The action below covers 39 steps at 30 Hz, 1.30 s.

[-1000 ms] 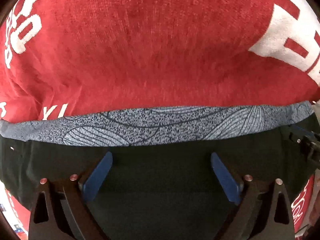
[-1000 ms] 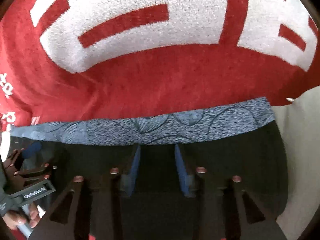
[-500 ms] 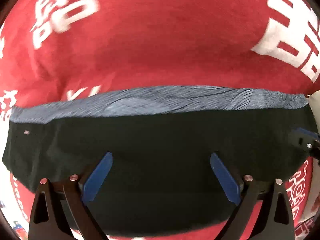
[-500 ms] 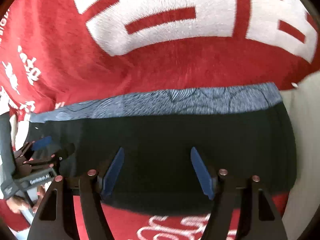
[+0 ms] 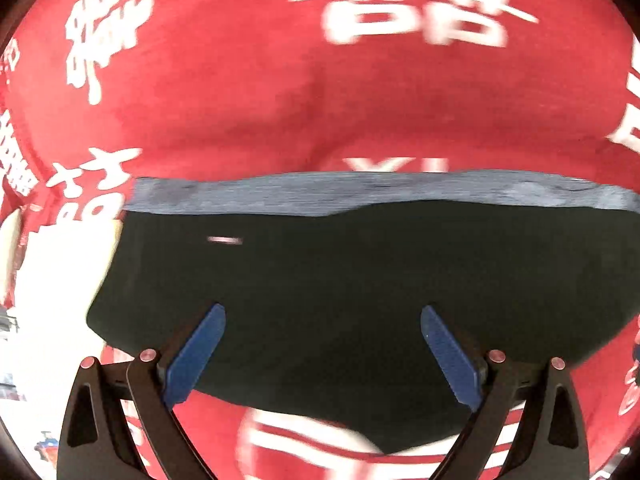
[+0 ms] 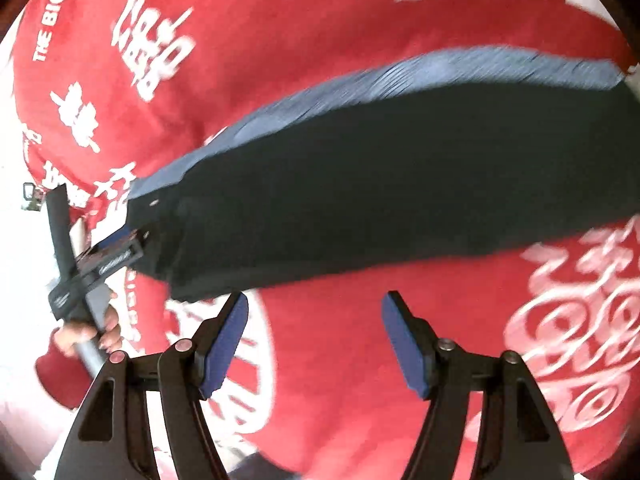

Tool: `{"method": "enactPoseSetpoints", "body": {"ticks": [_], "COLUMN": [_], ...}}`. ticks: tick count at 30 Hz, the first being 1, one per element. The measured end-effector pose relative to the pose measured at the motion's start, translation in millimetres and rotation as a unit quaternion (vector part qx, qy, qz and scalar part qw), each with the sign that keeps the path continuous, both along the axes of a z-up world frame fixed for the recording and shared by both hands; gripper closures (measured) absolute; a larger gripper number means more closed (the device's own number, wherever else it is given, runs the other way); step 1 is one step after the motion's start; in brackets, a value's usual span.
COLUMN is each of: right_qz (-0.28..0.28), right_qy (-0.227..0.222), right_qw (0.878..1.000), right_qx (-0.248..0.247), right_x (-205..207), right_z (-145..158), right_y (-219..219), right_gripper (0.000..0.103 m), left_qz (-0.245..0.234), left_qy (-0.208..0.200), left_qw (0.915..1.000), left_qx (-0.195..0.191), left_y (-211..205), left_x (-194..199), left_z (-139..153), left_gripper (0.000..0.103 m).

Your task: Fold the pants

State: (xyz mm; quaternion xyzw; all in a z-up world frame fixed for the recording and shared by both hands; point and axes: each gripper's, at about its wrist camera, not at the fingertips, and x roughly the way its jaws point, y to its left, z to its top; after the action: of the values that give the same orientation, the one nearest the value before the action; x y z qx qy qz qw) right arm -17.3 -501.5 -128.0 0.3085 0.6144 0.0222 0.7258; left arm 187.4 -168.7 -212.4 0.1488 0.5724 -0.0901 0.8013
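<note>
The black pants (image 5: 360,272) lie folded flat on a red cloth, with a blue-grey patterned band (image 5: 360,192) along their far edge. My left gripper (image 5: 322,312) hangs open above the pants' near half, nothing between its blue pads. In the right wrist view the pants (image 6: 380,184) run slantwise with the band (image 6: 440,76) on top. My right gripper (image 6: 316,300) is open over the red cloth just short of the pants' near edge, holding nothing. The left gripper (image 6: 132,240) shows at the pants' left end, held by a hand (image 6: 88,332).
The red cloth (image 5: 280,100) with white characters covers the surface all around the pants and is seen again under the right gripper (image 6: 340,360). A bright white area (image 5: 52,300) lies past the cloth's left edge.
Both grippers have drawn back from the band toward the pants' near edge. The right jaws went from narrow to wide and now stand off the pants. The pants lie released.
</note>
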Motion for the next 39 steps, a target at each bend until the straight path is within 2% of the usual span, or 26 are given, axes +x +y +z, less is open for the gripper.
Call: {"method": "enactPoseSetpoints", "body": {"ticks": [2,4,8,11,14,17,22,24,25,27,30,33,35,36,37,39], "right_qz": [-0.003,-0.001,0.0,0.001,-0.01,-0.031,-0.068,-0.091,-0.106,-0.129,-0.166,-0.207,-0.227,-0.236,-0.238,-0.233], "right_qy": [0.0,-0.001,-0.001,-0.009,-0.024,-0.034,-0.039,-0.036,-0.039,-0.043,-0.043,-0.041,-0.044,-0.046,-0.046,-0.043], "right_qw": [1.0,1.0,0.999,0.997,0.995,0.994,0.99,0.988,0.986,0.984,0.977,0.967,0.96,0.956,0.954,0.954], "right_qx": [0.015,0.027,0.05,0.071,0.095,0.102,0.115,0.12,0.123,0.115,0.125,0.139,0.157,0.169,0.176,0.181], "right_x": [2.1,7.2,19.4,32.6,33.9,39.6,46.8,45.7,43.2,37.7,29.7,24.0,24.0,24.6,25.2,27.8], "right_z": [-5.4,-11.9,-28.5,-47.2,-54.6,-64.5,-75.8,-76.5,-75.1,-72.0,-74.2,-78.7,-80.4,-81.0,-81.7,-81.2], "right_y": [30.1,65.6,121.5,159.1,172.9,186.2,186.5,177.8,171.3,158.8,140.0,121.4,111.5,105.5,102.4,97.6], "right_gripper": [0.03,0.03,0.03,0.03,0.03,0.031,0.049,0.06,0.061,0.061,0.061,0.061,0.061,0.061,0.061,0.061], "left_qz": [0.0,0.002,0.022,0.016,0.0,-0.004,-0.011,-0.011,-0.015,-0.033,-0.089,-0.152,-0.197,-0.212,-0.225,-0.241], "left_qy": [-0.009,-0.009,0.015,0.02,0.014,0.018,0.019,0.028,0.033,0.042,0.037,0.031,0.022,0.016,0.011,0.015], "left_qw": [0.9999,0.9993,0.9977,0.9995,0.9996,0.9998,0.9997,0.9995,0.9993,0.9965,0.9902,0.9815,0.9751,0.9729,0.9708,0.9676], "left_qx": [0.013,0.036,0.062,0.02,0.023,0.007,0.01,0.01,-0.007,-0.065,-0.101,-0.112,-0.1,-0.092,-0.083,-0.073], "left_y": [24.6,52.4,101.8,123.2,119.4,123.3,120.9,113.5,109.1,95.4,66.6,34.5,13.1,5.4,-2.5,-15.9], "left_x": [9.9,23.9,43.4,42.5,40.6,45.4,48.3,45.9,42.1,29.2,2.9,-28.1,-47.6,-53.9,-59.5,-64.6], "left_z": [-6.9,-26.9,-63.2,-66.9,-64.3,-64.8,-60.7,-51.6,-44.8,-25.2,-5.6,1.7,-1.2,-3.4,-6.2,-14.8], "left_gripper": [0.004,0.004,0.004,0.004,0.004,0.002,0.002,0.002,0.003,0.003,0.003,0.003,0.003,0.006,0.015,0.024]}}
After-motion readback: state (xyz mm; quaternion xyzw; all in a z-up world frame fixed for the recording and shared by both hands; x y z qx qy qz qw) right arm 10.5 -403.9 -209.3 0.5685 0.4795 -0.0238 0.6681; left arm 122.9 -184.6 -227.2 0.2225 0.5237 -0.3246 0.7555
